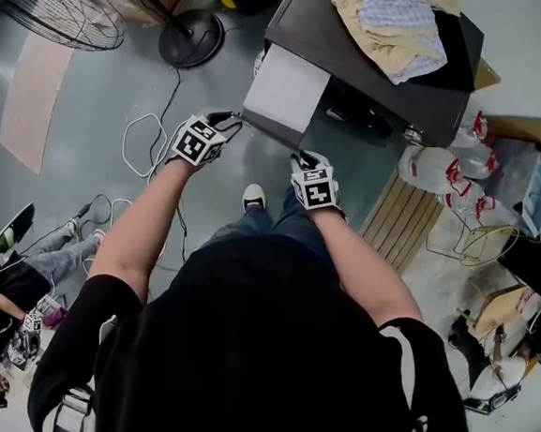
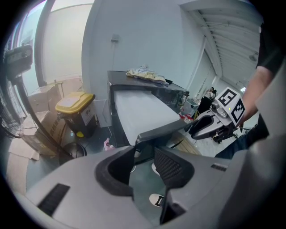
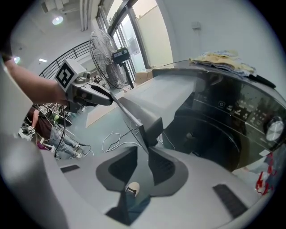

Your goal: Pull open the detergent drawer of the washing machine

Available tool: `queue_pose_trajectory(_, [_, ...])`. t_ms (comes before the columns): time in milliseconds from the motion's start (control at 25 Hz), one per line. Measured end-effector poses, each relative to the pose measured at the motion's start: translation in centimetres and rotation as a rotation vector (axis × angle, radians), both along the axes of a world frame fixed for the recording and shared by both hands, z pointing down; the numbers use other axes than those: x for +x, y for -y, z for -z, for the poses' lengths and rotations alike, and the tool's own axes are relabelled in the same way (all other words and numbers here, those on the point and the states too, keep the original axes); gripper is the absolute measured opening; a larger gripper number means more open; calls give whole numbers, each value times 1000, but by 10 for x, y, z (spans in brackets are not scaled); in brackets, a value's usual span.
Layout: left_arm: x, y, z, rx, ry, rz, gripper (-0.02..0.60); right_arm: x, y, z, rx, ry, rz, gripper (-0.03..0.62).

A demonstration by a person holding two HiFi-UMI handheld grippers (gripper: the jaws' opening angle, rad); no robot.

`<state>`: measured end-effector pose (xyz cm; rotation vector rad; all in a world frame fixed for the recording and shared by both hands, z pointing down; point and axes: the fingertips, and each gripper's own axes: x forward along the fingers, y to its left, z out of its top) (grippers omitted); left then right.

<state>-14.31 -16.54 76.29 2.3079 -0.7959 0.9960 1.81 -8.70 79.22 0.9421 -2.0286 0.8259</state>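
Observation:
The dark washing machine has a pale grey drawer standing pulled out toward me, with a dark front edge. My left gripper sits at that edge's left corner. In the left gripper view the corner lies between the jaws of the left gripper, which stand wide with a gap beside the ribbed pad. My right gripper is at the edge's right end. In the right gripper view the thin front edge runs between the jaws of the right gripper, which stand slightly apart from it.
Crumpled clothes lie on the machine's top. A standing fan with round base and loose cables are on the floor at left. A person sits lower left. Plastic bottles and a wooden pallet are at right.

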Motion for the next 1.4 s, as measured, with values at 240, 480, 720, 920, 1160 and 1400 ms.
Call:
queue_pose_trajectory(240, [-4, -2, 7, 7, 3, -1, 149, 3, -7, 8, -3, 1, 8, 81])
queue_pose_trajectory(480, [-15, 0, 21, 29, -8, 31, 149, 12, -11, 21, 9, 8, -16, 81])
queue_pose_trajectory(720, [-22, -4, 36, 61, -14, 45, 149, 23, -14, 35, 27, 8, -34, 81])
queue_pose_trajectory(920, [-27, -11, 53, 76, -40, 78, 149, 30, -13, 51, 55, 9, -54, 81])
queue_pose_trajectory(1160, [-35, -16, 68, 103, -47, 110, 149, 40, -6, 70, 92, 17, -85, 81])
queue_pose_trajectory(1400, [-42, -22, 82, 118, -57, 133, 147, 47, -1, 91, 126, 20, -102, 81])
